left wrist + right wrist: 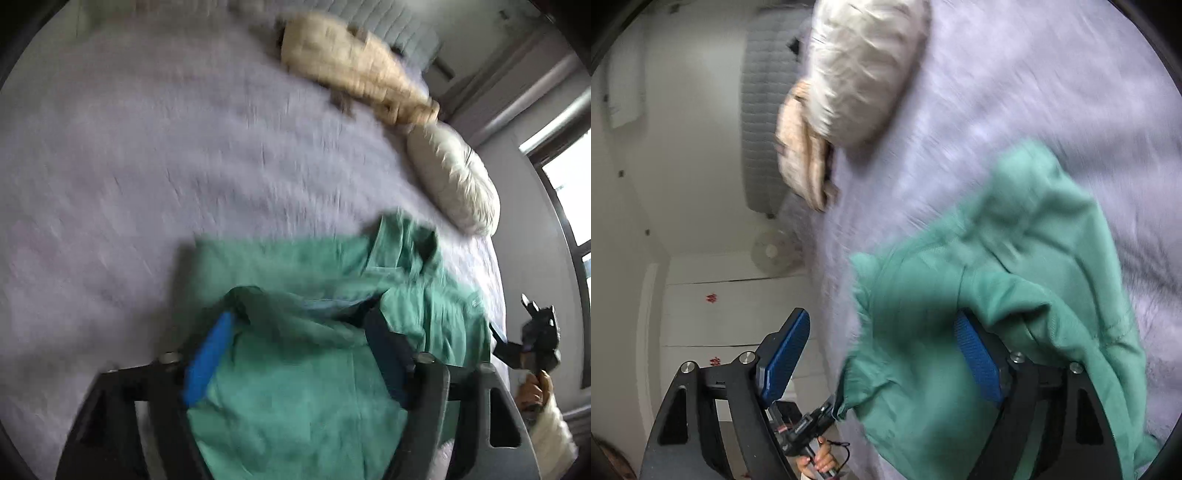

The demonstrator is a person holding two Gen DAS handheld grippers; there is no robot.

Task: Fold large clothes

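A green garment (295, 266) is spread, partly folded, across the lower centre of the left wrist view, on a bed covered by a pale lavender sheet (147, 166). Green cloth is draped between the fingers of the left claw (299, 325), whose fingers are set fairly wide; whether the cloth is gripped cannot be told. At the right edge of this view the other claw is seen, held by a hand (535, 387). In the right wrist view the right claw (882, 332) is spread wide, with the garment bunched against its right blue pad (979, 362). A beige quilted bundle (351, 62) and a white pillow (454, 177) are seen upper right.
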